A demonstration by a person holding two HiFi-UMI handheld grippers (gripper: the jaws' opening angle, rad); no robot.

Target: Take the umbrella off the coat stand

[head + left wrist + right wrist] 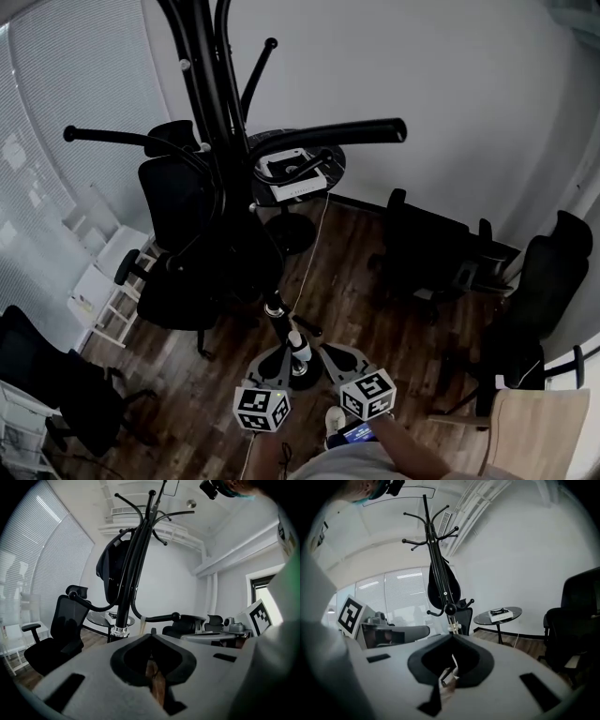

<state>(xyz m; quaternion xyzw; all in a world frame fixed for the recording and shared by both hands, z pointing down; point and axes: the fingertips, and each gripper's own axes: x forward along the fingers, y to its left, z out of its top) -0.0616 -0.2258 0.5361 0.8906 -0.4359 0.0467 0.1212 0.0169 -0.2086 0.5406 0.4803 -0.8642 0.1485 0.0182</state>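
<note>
A black coat stand [217, 112] rises in the middle of the head view, its hooks spreading left and right. A folded black umbrella [234, 239] hangs down along the pole; it also shows as the umbrella [111, 569] in the left gripper view and the umbrella [444, 585] in the right gripper view. Both grippers are low, near the stand's base [300, 367] and well below the umbrella. My left gripper [277, 356] [152, 633] is shut on nothing. So is my right gripper [342, 358] [452, 637].
A round glass table [323, 183] with a white box stands behind the stand. Black office chairs [173, 202] [427, 248] [548, 272] ring the room. A white shelf [103, 281] is at the left, a wooden tabletop [544, 431] at the lower right.
</note>
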